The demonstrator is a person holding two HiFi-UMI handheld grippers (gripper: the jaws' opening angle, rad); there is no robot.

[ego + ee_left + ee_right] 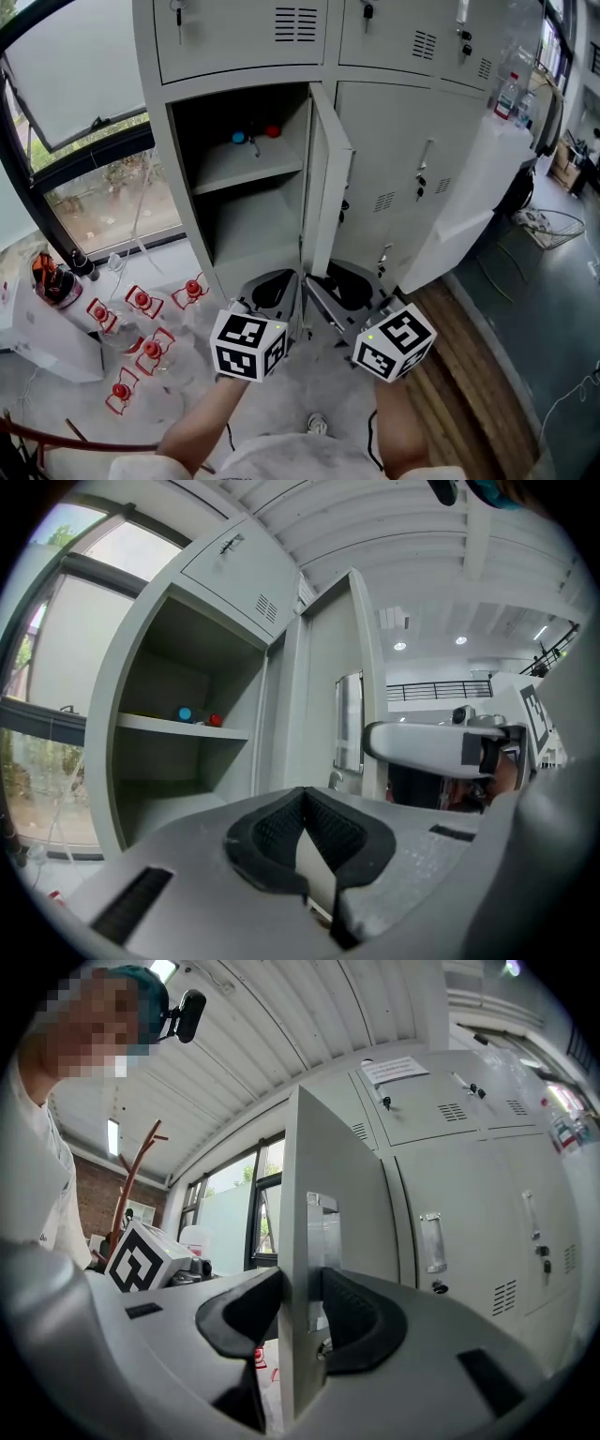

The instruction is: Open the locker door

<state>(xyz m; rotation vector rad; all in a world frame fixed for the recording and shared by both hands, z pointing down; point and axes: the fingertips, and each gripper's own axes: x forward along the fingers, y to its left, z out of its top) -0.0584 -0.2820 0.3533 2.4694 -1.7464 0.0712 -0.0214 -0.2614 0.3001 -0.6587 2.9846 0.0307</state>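
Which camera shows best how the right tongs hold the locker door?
Right gripper view: right tongs clamp the locker door edge by its handle. Head view shows the door ajar from above; left gripper view, its inner face.

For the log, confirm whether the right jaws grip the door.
Yes, the right gripper has its jaws shut on the open door's edge.

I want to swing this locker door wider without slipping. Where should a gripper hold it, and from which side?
Take the locker door by its free vertical edge at the metal handle plate, coming edge-on, one jaw on each face. It stands ajar, a thin flat panel, so that edge fits between jaws, as the right gripper grips it.
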